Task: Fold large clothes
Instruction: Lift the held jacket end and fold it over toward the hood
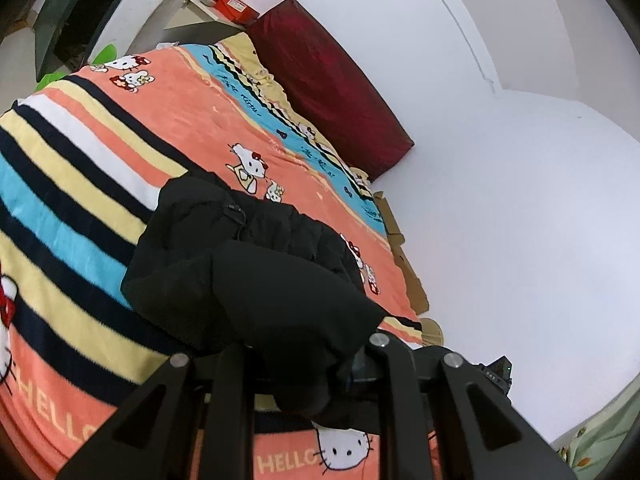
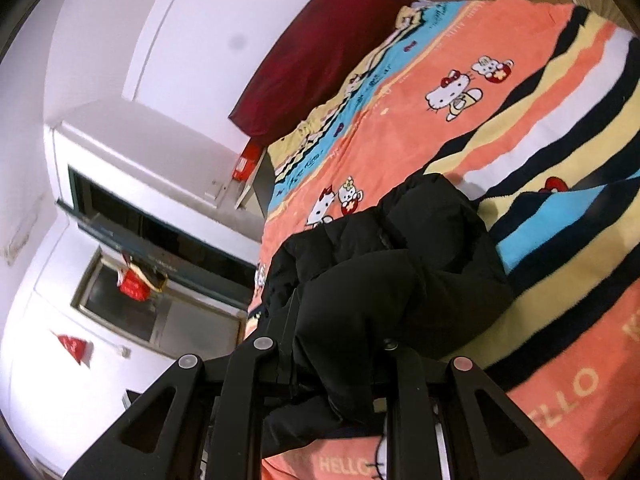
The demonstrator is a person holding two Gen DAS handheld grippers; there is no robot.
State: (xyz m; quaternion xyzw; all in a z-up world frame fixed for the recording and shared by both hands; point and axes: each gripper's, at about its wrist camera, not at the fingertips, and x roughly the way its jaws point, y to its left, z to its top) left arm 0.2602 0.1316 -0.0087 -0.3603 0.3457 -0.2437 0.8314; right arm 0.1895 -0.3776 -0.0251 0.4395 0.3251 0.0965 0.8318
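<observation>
A black padded jacket [image 1: 240, 256] lies bunched on a striped cartoon-cat blanket [image 1: 100, 152] that covers the bed. My left gripper [image 1: 308, 364] is shut on a near fold of the jacket, and the cloth hangs between its fingers. In the right wrist view the same jacket [image 2: 400, 276] rises from the blanket [image 2: 560, 160] toward the camera. My right gripper [image 2: 332, 360] is shut on another near fold of it. The fingertips of both grippers are hidden by the black cloth.
A dark red headboard cushion [image 1: 332, 88] stands against the white wall behind the bed. Cardboard boxes [image 1: 404, 256] sit between bed and wall. A white cabinet [image 2: 132, 160] and a dark window [image 2: 168, 240] stand beside the bed. A red box [image 1: 236, 6] lies on a shelf.
</observation>
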